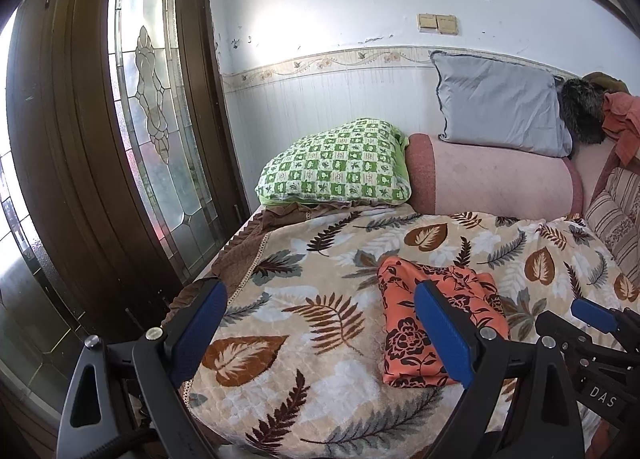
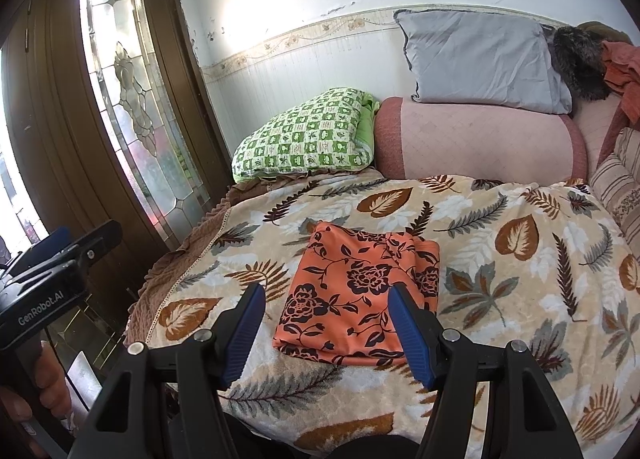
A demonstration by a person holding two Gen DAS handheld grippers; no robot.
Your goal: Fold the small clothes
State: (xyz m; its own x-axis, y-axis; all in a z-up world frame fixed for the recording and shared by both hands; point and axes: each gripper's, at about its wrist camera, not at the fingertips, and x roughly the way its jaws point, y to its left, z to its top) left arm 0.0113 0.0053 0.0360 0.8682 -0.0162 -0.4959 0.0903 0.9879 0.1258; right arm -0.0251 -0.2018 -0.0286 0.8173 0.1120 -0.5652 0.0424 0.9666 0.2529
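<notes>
An orange garment with a black flower print point(image 2: 360, 291) lies folded into a flat rectangle on the leaf-patterned blanket point(image 2: 520, 259). It also shows in the left wrist view point(image 1: 436, 323). My right gripper point(image 2: 326, 303) is open and empty, held just short of the garment's near edge. My left gripper point(image 1: 320, 299) is open and empty, to the left of the garment above the blanket point(image 1: 304, 299). The right gripper's blue finger point(image 1: 594, 315) shows at the right of the left wrist view. The left gripper point(image 2: 60, 251) shows at the left of the right wrist view.
A green checked pillow point(image 2: 308, 135), a pink bolster point(image 2: 476, 139) and a grey pillow point(image 2: 480, 59) lie at the back against the wall. A striped cushion point(image 2: 620, 187) is at right. A wooden door with leaded glass point(image 2: 132, 99) stands left of the bed edge.
</notes>
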